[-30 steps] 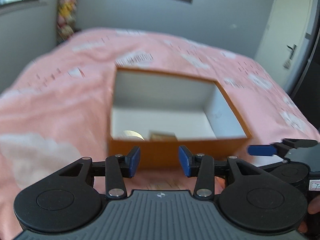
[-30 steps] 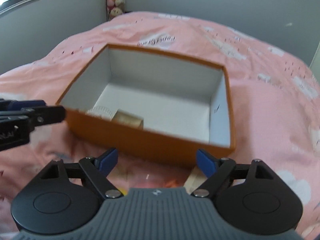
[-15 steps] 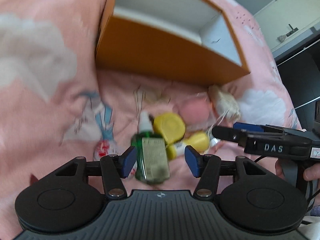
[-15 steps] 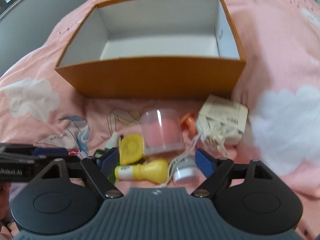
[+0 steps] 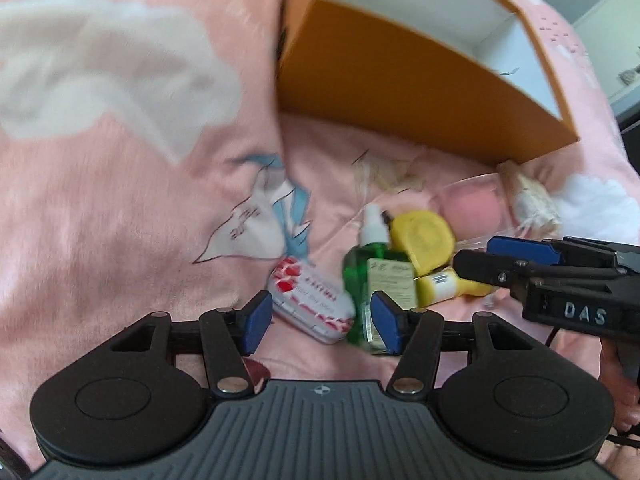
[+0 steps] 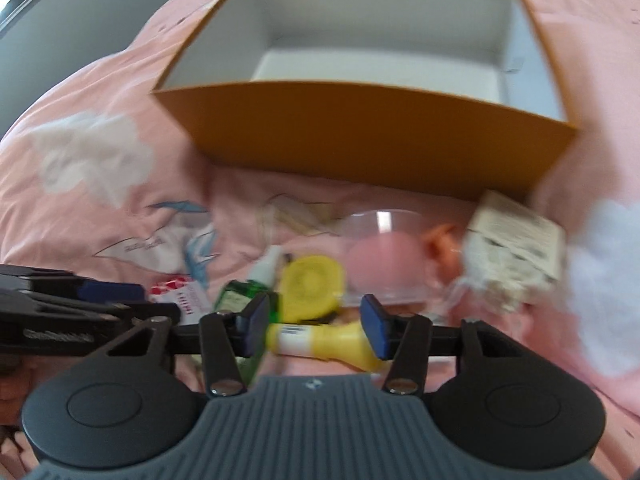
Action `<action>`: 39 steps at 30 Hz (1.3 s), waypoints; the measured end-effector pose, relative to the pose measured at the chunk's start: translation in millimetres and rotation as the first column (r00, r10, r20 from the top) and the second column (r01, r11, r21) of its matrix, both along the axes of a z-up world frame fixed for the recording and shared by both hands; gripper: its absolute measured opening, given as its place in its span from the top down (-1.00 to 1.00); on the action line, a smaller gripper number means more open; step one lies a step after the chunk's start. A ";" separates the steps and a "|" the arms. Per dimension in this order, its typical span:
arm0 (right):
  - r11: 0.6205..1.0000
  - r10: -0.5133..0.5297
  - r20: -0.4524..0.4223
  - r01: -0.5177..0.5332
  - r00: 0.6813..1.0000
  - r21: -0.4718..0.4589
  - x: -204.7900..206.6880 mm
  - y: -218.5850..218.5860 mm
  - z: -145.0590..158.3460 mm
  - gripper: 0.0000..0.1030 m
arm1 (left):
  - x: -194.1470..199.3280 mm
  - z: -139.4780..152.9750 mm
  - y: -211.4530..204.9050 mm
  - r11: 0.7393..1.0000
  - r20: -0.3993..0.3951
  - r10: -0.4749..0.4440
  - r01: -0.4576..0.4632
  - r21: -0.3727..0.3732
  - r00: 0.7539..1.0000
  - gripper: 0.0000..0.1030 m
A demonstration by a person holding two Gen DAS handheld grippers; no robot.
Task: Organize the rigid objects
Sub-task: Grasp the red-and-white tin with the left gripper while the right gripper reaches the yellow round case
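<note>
Both grippers point steeply down at a cluster of small items on the pink bedspread (image 5: 120,208), in front of the orange box (image 6: 360,136). Box is open-topped, white inside; the part of its floor in view is bare. Left gripper (image 5: 322,322): jaws released, spread to either side of a flat red-and-white tin (image 5: 312,300) that lies on the bedspread between them; its left end sits right at the left pad, contact cannot be told. Right pad overlaps the lower end of a green spray bottle (image 5: 372,276) lying just right of the tin, white nozzle toward the box. Right gripper (image 6: 316,326): jaws have just been closing, with a yellow bottle (image 6: 320,342) lying crosswise between them; pads (image 6: 374,328) stand at the bottle's two ends, but blur prevents telling whether they press on it. Next to it, toward the box: a round yellow lid or container (image 6: 312,286), a clear plastic cup (image 6: 384,264) with pink inside, and something orange behind the cup, too blurred to identify. Right of the cup, a cream drawstring pouch (image 6: 516,252) with printed text, near the box's front right corner. Right gripper also shows in the left wrist view, at the right edge
</note>
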State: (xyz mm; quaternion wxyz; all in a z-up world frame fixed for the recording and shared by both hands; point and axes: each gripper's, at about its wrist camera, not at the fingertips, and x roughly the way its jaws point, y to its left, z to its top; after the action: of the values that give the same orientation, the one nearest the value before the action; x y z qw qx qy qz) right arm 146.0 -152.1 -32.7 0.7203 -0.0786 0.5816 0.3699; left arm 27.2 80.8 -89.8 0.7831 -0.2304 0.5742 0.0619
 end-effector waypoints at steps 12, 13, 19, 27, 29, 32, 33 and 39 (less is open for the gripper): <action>0.998 0.058 -0.116 -0.057 0.992 0.011 -4.7 20.5 -25.7 0.03 | 12.4 -24.0 -8.2 0.998 -0.023 -0.026 0.027 0.062 0.999 -0.11; 0.998 0.060 -0.113 -0.059 0.992 0.010 -4.8 20.9 -26.1 0.03 | 11.4 -23.4 -8.8 0.997 -0.012 -0.024 0.025 0.069 1.000 -0.08; 1.000 0.006 -0.088 -0.005 0.996 0.009 0.6 10.4 -21.2 0.09 | 3.1 -11.1 -4.4 0.999 0.100 -0.020 0.016 0.035 0.995 0.39; 0.990 -0.132 -0.093 0.135 0.987 0.028 15.1 -31.8 -6.0 0.20 | 12.2 -15.4 -14.4 0.996 0.088 -0.089 0.087 0.030 0.992 0.59; 0.988 -0.151 -0.064 0.152 0.986 0.007 15.5 -37.2 -2.1 0.20 | 15.2 -18.3 -13.7 0.996 0.060 -0.083 0.081 0.027 0.995 0.57; 0.986 -0.164 -0.052 0.163 0.985 -0.011 16.6 -44.7 0.2 0.19 | 18.8 -22.7 -13.7 0.997 0.052 -0.080 0.079 0.024 0.995 0.55; 0.986 -0.164 -0.060 0.163 0.985 -0.015 16.5 -45.6 -1.3 0.19 | 18.8 -23.5 -13.7 0.997 0.050 -0.079 0.078 0.026 0.996 0.55; 0.990 -0.139 -0.097 0.139 0.986 -0.008 12.5 -41.9 -8.6 0.19 | 9.7 -16.6 -9.3 0.998 0.100 -0.063 0.060 0.029 0.993 0.59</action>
State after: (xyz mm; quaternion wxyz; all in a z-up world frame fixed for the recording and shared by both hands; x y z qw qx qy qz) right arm 158.5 -193.9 -41.3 0.7150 -0.0204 0.6203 0.3218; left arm 36.9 71.5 -106.4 0.8156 -0.2053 0.5400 0.0336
